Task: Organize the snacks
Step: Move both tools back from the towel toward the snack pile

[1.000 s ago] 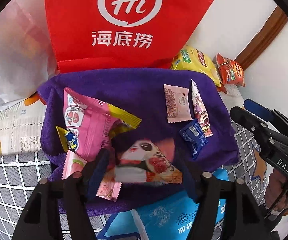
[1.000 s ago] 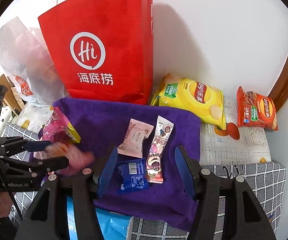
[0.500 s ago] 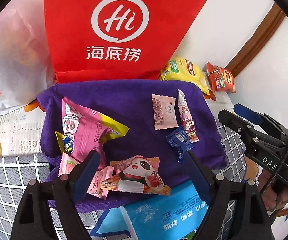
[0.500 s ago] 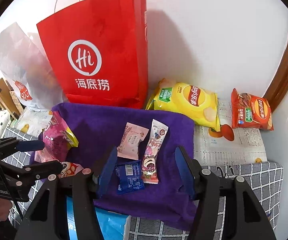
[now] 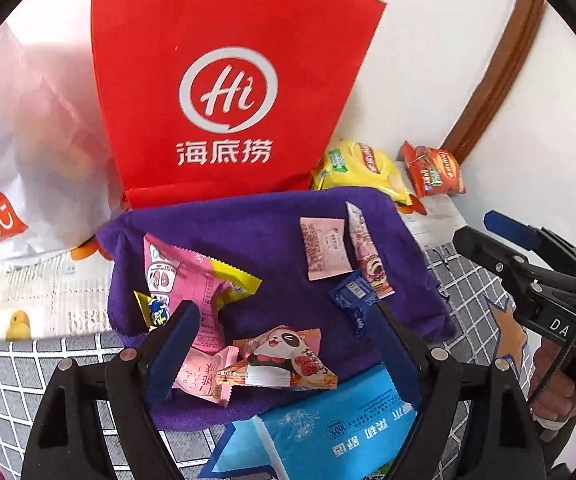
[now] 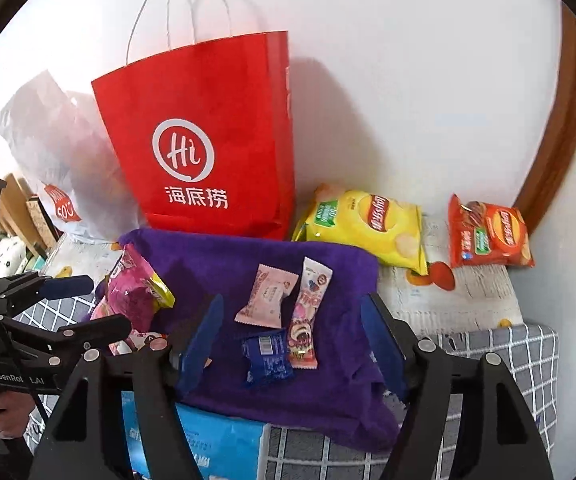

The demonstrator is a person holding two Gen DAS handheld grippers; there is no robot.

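Both tools empty: left tool (image 5: 284,344) wide, right tool (image 6: 291,334) opening over the small dark-blue foil packet (image 6: 267,356) on the purple towel (image 6: 327,392). Light, crinkly, slippery imo; pinch its crimped end.

Red bag (image 6: 208,152), purple towel (image 6: 327,392), blue pkg (image 5: 339,428)

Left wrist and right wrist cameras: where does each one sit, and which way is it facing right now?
Left wrist: rides the left claw, angled down at the purple towel; its own fingers frame the panda snack, jaws apart; the right claw and a hand show at right.
Right wrist: rides the right claw, angled down; its opening jaws frame the blue packet without touching it; the left claw shows at left.
Shared: towel, red bag, yellow chips, orange chips.
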